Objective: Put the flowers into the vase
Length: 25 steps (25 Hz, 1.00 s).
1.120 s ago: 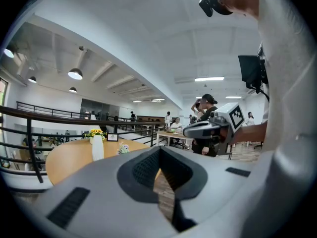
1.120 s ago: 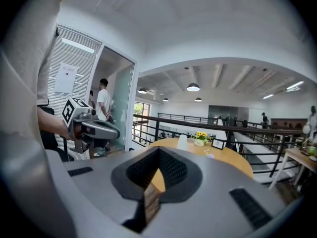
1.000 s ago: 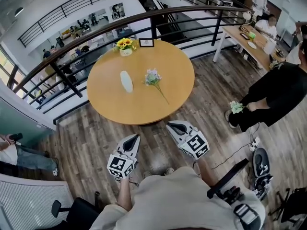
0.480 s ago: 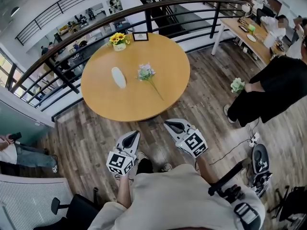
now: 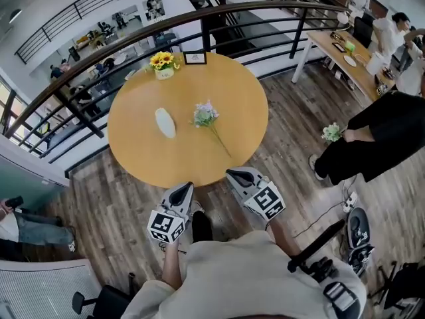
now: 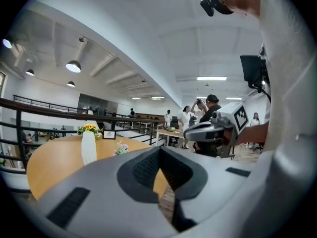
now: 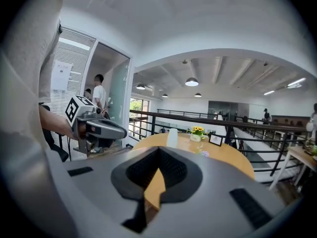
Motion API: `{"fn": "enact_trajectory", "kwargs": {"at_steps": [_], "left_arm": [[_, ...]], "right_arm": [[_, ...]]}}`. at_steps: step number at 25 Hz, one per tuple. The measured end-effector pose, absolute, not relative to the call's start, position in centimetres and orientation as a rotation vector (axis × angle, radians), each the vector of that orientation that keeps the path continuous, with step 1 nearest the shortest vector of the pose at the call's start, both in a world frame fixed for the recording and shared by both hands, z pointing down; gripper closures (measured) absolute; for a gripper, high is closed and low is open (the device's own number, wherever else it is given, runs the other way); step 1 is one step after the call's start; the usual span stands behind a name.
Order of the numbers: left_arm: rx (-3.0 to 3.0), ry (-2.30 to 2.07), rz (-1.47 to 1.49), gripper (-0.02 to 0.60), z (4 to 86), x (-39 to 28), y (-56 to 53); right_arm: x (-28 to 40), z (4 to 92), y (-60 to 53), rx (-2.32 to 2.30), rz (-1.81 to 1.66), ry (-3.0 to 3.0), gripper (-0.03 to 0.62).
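Observation:
A white vase (image 5: 165,122) stands on the round wooden table (image 5: 232,92), left of centre. Right of it lies a stem of pale lilac flowers (image 5: 206,115), its stalk pointing at the near edge. My left gripper (image 5: 187,187) and right gripper (image 5: 234,174) hover side by side just short of the table's near rim, both shut and empty. In the left gripper view the vase (image 6: 88,148) and flowers (image 6: 120,148) sit beyond the shut left gripper (image 6: 159,166). The right gripper view shows the vase (image 7: 172,138) and flowers (image 7: 204,153) past the right gripper (image 7: 157,171).
A pot of yellow sunflowers (image 5: 162,62) and a small framed card (image 5: 194,58) stand at the table's far edge. A black railing (image 5: 199,20) curves behind it. A person in black at the right holds a bunch of flowers (image 5: 331,133). A desk (image 5: 335,48) stands at the far right.
Both grippers and the view have moved forward: the table's near edge now lies right in front of the fingertips. Both stay shut, and the vase and flowers have not moved.

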<state>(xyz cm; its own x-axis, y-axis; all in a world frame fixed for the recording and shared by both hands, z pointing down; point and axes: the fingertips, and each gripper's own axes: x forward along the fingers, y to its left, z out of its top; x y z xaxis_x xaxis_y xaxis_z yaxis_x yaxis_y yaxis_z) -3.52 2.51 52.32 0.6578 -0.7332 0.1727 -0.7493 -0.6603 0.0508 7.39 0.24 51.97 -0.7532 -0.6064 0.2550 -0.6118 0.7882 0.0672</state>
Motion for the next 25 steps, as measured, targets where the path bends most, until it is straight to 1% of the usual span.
{"fn": "enact_trajectory", "kwargs": {"at_steps": [7, 12, 13, 14, 15, 17, 18, 19, 20, 21, 25], "left_arm": [[2.792, -1.22, 0.154, 0.575, 50.5, -7.3, -5.8], [2.812, -1.272, 0.223, 0.569, 50.1, -10.8, -10.0], [2.806, -1.291, 0.241, 0.526, 50.3, -11.4, -10.9], [2.793, -1.315, 0.264, 0.452, 50.8, -12.2, -11.9], [2.779, -1.344, 0.296, 0.36, 51.4, -12.9, -12.9], [2.756, -1.408, 0.371, 0.222, 53.0, -14.4, -14.9], [2.745, -1.423, 0.395, 0.167, 53.9, -15.1, -15.8], [2.733, -1.42, 0.41, 0.15, 54.8, -15.6, -16.8], [2.722, -1.405, 0.418, 0.116, 55.8, -16.0, -17.9], [2.715, -1.385, 0.424, 0.107, 56.8, -16.2, -19.0], [2.741, -1.303, 0.457, 0.107, 60.2, -15.2, -23.2]], "right_arm": [[3.6, 49.3, -8.1, 0.971, -0.024, -2.707, 0.586], [0.4, 47.7, -12.4, 0.969, -0.042, -2.689, 0.586], [-0.2, 47.5, -13.1, 0.969, -0.043, -2.685, 0.586], [-0.7, 47.4, -13.9, 0.969, -0.044, -2.678, 0.586], [-1.0, 47.4, -14.6, 0.972, -0.044, -2.668, 0.586], [-1.7, 47.6, -15.5, 0.98, -0.037, -2.647, 0.586], [-2.1, 47.7, -15.8, 0.982, -0.027, -2.642, 0.586], [-2.4, 47.8, -16.0, 0.981, -0.015, -2.634, 0.586], [-2.6, 48.1, -16.1, 0.979, -0.003, -2.621, 0.586], [-2.7, 48.4, -16.2, 0.977, 0.01, -2.606, 0.586], [-2.1, 50.3, -16.8, 0.98, 0.07, -2.553, 0.586]]}}
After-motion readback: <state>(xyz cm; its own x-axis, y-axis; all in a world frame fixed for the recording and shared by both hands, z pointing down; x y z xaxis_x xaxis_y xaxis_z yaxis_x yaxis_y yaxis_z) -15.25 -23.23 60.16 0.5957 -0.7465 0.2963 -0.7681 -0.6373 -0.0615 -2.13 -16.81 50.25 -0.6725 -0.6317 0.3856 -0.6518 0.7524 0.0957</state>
